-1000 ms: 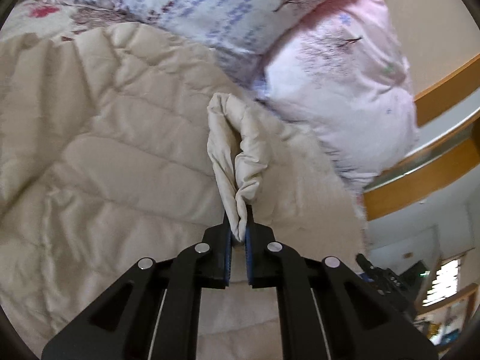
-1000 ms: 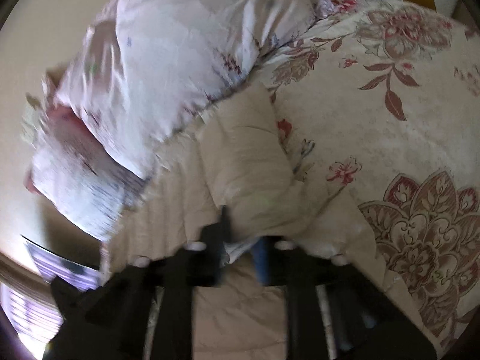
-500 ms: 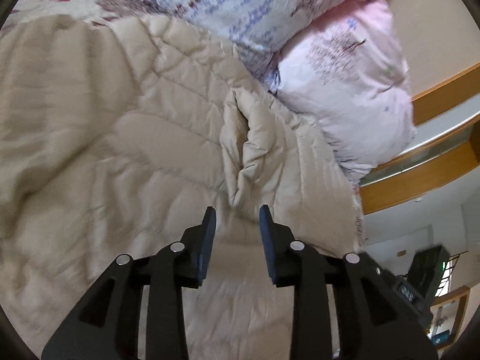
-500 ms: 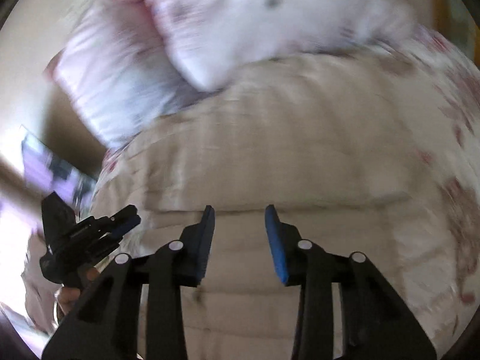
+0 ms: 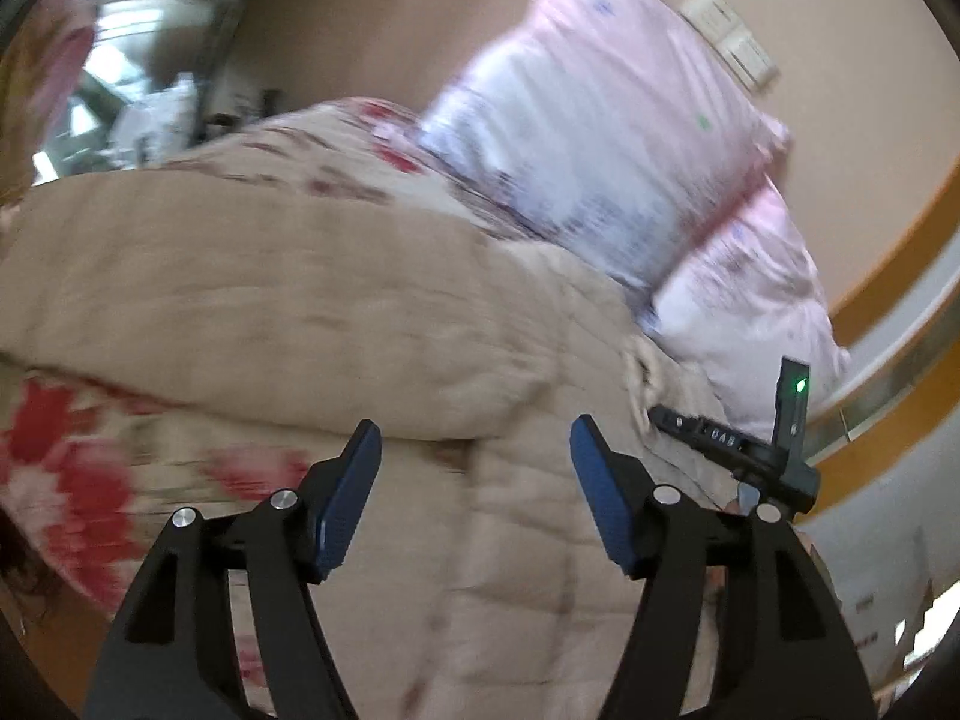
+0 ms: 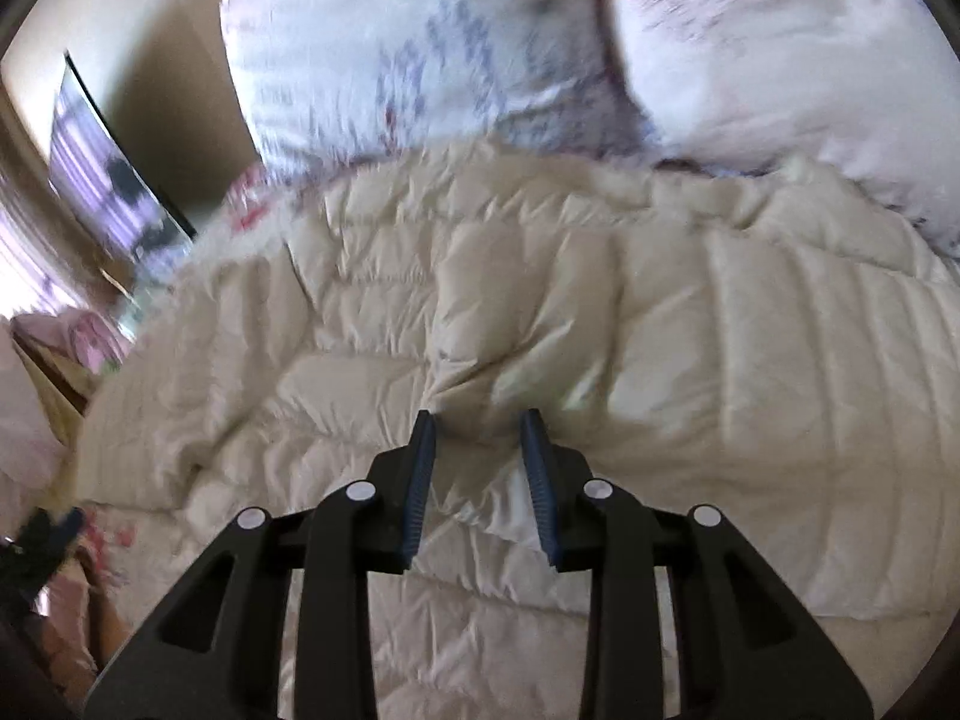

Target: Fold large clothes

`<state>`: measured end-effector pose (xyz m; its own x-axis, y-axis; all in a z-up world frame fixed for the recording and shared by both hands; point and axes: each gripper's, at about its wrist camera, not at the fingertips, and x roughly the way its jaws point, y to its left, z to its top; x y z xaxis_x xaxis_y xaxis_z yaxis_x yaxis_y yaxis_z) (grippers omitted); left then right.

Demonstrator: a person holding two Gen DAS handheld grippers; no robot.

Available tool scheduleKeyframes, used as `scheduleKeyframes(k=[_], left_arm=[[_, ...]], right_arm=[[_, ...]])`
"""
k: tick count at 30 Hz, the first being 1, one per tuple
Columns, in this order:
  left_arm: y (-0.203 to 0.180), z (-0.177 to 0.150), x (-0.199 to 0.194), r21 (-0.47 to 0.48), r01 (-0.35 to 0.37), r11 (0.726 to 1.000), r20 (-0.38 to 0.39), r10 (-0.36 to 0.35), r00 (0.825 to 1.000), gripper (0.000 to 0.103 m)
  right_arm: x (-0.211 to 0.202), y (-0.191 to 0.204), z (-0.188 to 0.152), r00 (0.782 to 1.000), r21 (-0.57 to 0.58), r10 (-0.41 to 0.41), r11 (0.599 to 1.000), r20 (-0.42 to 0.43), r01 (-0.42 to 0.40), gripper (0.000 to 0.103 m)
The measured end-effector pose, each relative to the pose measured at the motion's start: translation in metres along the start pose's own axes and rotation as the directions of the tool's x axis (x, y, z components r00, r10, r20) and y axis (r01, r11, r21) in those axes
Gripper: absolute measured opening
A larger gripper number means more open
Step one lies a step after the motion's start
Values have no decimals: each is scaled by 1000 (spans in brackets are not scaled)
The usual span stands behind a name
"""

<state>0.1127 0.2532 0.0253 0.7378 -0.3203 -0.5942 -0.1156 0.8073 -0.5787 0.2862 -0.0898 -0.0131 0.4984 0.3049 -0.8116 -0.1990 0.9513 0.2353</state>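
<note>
A cream quilted puffer coat (image 6: pixel 540 312) lies spread on the bed; it also shows in the left wrist view (image 5: pixel 288 312), blurred. My left gripper (image 5: pixel 474 438) is wide open and empty, low over the coat's near edge. My right gripper (image 6: pixel 478 423) is open and empty, its fingertips just above a puckered fold in the middle of the coat. The right gripper's black body (image 5: pixel 756 450) shows at the right of the left wrist view.
Two pale pink and lilac pillows (image 5: pixel 600 138) (image 6: pixel 750 42) lie against the wall behind the coat. A floral bedspread (image 5: pixel 78 468) lies under the coat. A wooden bed rail (image 5: pixel 888 276) runs at the right. A dark window frame (image 6: pixel 114 156) is at the left.
My left gripper let go of the coat's folded edge, opened wide and swung away. My right gripper also opened and moved over the flat coat.
</note>
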Motion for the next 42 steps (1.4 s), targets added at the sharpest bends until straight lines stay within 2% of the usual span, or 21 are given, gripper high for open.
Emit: scheduleKeyframes(k=[2,4,6,7,8,12,19,22,27,42], left_arm=[[19,-1,-5,-32,-51,998,18,52,998,65],[37,-2,-6,-83,-58,995,17,60,998,65],[55,-4,-8,-139,-55,989,14,58,998,65],[62,-5,-8,-165,-48,985,13,51,999,65],[67,-6,-7,-183,-42,982,15,45,999,65],[77,-6,-6,-233,-39,972,30,47,998,65],[95,-6,-2,-338,-34,940,41,51,998,65],[98,-6,-3,-363,-34,931,51,56,997,65],[104,-4,-5,-409,-29,912,70,63,996,65],[129,5,-14,-542,15,840,151,80,985,65]], right_arm=[[16,6,-3,998,-49,-63,997,-30,61,33],[18,9,-4,996,-74,-90,993,-20,89,34],[14,10,-3,995,-72,-98,993,-19,96,41],[8,12,-5,994,-75,-106,992,-13,105,54],[1,15,-7,992,-87,-122,989,5,122,62],[-27,32,-18,974,-149,-200,965,106,215,68],[-45,46,-29,935,-196,-299,922,189,334,70],[-43,54,-31,928,-220,-303,911,216,349,70],[-43,61,-35,922,-238,-310,901,230,362,70],[-43,63,-38,927,-237,-302,906,222,352,71]])
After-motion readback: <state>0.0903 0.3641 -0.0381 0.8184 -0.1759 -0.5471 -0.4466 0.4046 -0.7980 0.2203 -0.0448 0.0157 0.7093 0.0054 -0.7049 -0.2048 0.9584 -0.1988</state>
